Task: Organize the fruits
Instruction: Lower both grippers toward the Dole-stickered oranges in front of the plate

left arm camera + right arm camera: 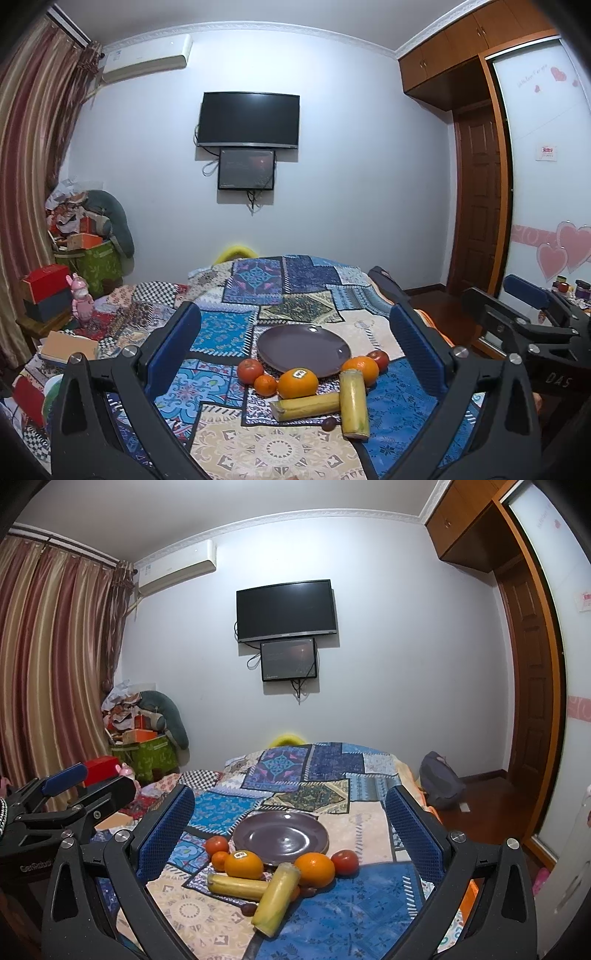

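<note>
Both spread wide and empty, left gripper point(295, 328) and right gripper point(291, 808), above a patchwork bedspread point(229, 328) with fruits point(297, 382) clustered along the near rim of an empty purple plate point(303, 349).

The setting was a home bedroom: a quilt-covered bed point(295, 295), wall-mounted television point(248, 120), striped curtains point(33, 166), and built-in wardrobe point(535, 147).

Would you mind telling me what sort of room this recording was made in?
Most likely a bedroom: a bed under a patchwork quilt, a black wall-mounted television, and a wooden built-in wardrobe with a sliding door.
</note>
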